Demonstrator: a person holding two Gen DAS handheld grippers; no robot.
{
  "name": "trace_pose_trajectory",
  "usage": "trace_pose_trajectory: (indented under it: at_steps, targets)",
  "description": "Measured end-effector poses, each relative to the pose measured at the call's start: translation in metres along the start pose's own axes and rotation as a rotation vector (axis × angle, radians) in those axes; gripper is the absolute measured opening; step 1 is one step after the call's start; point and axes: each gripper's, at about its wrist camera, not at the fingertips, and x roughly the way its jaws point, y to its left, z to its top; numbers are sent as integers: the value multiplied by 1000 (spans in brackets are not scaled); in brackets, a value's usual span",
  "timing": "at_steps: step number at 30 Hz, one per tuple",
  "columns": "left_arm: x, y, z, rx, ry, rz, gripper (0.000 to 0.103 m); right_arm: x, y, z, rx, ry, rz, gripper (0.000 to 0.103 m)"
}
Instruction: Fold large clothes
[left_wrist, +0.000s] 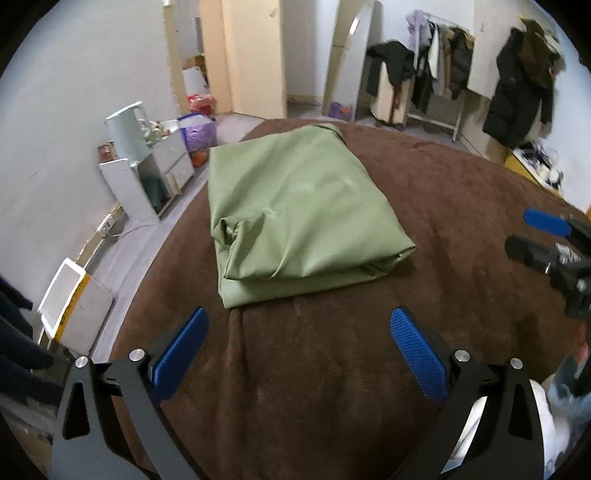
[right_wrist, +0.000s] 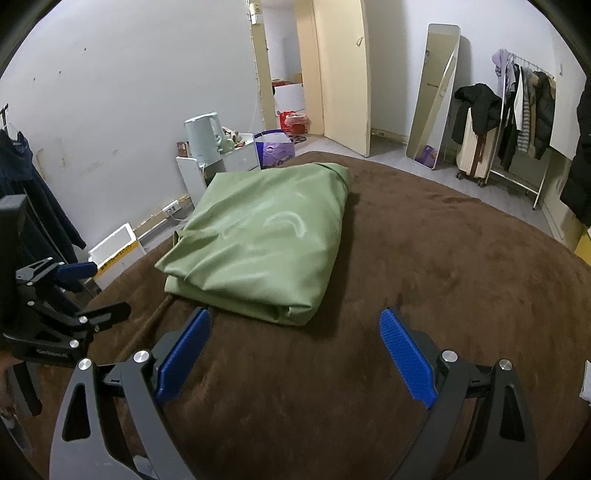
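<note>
A white bedside cabinet (right_wrist: 207, 168) with a pale kettle (right_wrist: 201, 136) on top is seen at the left by the wall. On the brown blanket (left_wrist: 443, 206) covering the bed, a green garment (left_wrist: 295, 210) is laid folded into a thick rectangle, left of centre. Nearer the viewer, the left claw (left_wrist: 299, 354) and the right claw (right_wrist: 295, 354) are held spread wide above the blanket, empty and apart from the garment.

Brown blanket (right_wrist: 424, 258) lies bare (right of folded green garment (right_wrist: 258, 236)).
</note>
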Motion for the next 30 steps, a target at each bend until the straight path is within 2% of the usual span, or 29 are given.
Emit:
trace_pose_trajectory:
  at_steps: [4, 11, 16, 23, 30]
  targets:
    - [-11, -10, -13, -22, -42, 55, 96, -4, 11, -13, -42, 15, -8, 92]
    - [-18, -10, -18, -75, -82, 71, 96, -14, 18, -25, -45, 8, -19, 92]
    - [-24, -13, -21, -89, -90, 67, 96, -21, 21, -29, -37, 6, -24, 92]
    - [-29, -26, -19, -47, -93, 46, 96, -31, 25, -23, -33, -14, -27, 92]
    - [-25, -29, -23, -49, -77, 62, 96, -29, 27, -24, -32, 11, -31, 92]
